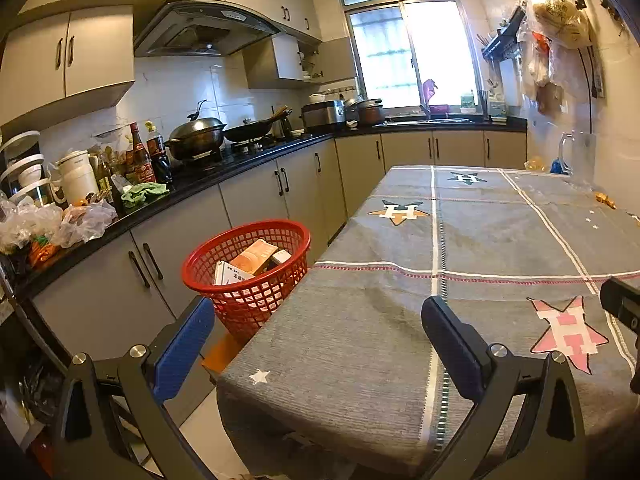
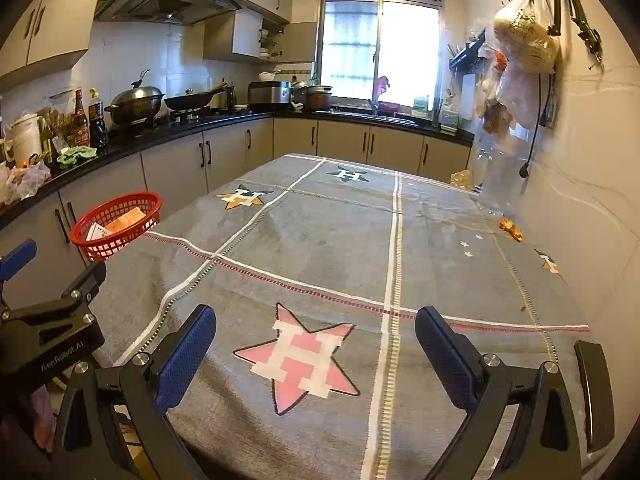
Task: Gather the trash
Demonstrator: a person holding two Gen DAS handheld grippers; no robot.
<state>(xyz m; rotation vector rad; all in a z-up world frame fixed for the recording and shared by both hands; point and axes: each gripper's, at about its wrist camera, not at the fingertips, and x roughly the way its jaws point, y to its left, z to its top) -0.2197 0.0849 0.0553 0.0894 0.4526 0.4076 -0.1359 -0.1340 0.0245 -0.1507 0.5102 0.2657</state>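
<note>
Both grippers, left (image 1: 318, 344) and right (image 2: 316, 354), stand wide apart and hold nothing above the table (image 2: 320, 248). The red basket (image 1: 246, 268) with boxes (image 1: 254, 258) sits left of the table, near the left gripper. Kitchen counter (image 1: 240, 160) beyond.

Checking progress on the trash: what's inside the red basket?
The red basket holds an orange box and a white printed box; anything beneath them is covered.

One red basket (image 1: 248, 280); three boxes (image 1: 254, 262) inside; four star patches (image 2: 298, 354) on tablecloth (image 2: 340, 240)
</note>
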